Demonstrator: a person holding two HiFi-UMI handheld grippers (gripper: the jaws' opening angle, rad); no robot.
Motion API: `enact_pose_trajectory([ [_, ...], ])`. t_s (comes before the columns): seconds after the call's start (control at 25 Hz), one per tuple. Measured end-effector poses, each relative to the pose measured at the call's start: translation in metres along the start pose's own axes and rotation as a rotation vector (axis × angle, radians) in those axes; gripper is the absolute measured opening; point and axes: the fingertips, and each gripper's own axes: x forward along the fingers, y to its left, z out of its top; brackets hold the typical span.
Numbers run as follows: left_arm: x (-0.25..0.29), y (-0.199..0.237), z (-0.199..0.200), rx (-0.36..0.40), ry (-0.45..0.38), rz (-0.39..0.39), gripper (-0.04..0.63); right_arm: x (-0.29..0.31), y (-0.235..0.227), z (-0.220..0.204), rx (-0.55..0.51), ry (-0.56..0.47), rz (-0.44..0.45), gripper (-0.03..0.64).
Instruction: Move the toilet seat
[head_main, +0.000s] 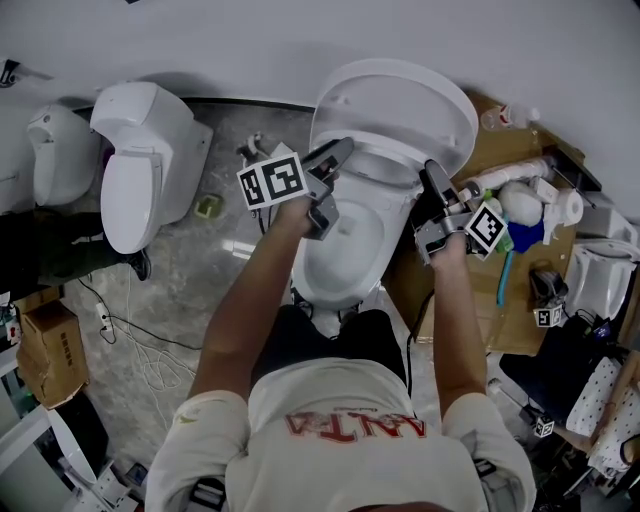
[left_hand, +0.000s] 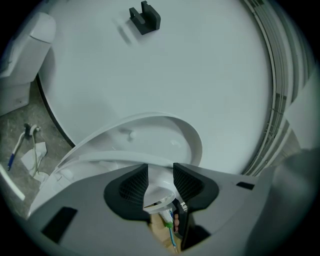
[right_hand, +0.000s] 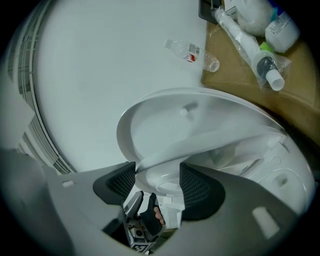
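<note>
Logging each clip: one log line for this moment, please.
left claw: gripping toilet seat rim | right claw: gripping opposite rim | seat: lifted partway above bowl

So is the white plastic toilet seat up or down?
Partly up: the white toilet seat tilts above the white bowl, held by left gripper and right gripper.

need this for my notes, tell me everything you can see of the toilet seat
The toilet seat is a white, glossy, plastic-looking oval with a rounded rim and small bumpers on its underside. It stands lifted off the bowl, tilted steeply up. The left tongs and the right tongs each pinch its rim, one on either side. Whether this is the seat alone or seat and lid together I cannot tell.
</note>
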Motion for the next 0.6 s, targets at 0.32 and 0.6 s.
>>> enact_pose_trajectory([
  [0.32, 0.018, 0.002, 0.012, 0.007, -0.043, 0.018, 0.163, 0.011, -0.002, 0.015, 0.007, -0.04, -0.005, 0.268],
  [0.6, 0.032, 0.005, 0.021, 0.036, -0.036, 0.047, 0.164, 0.021, -0.003, 0.028, 0.015, -0.077, -0.013, 0.267],
])
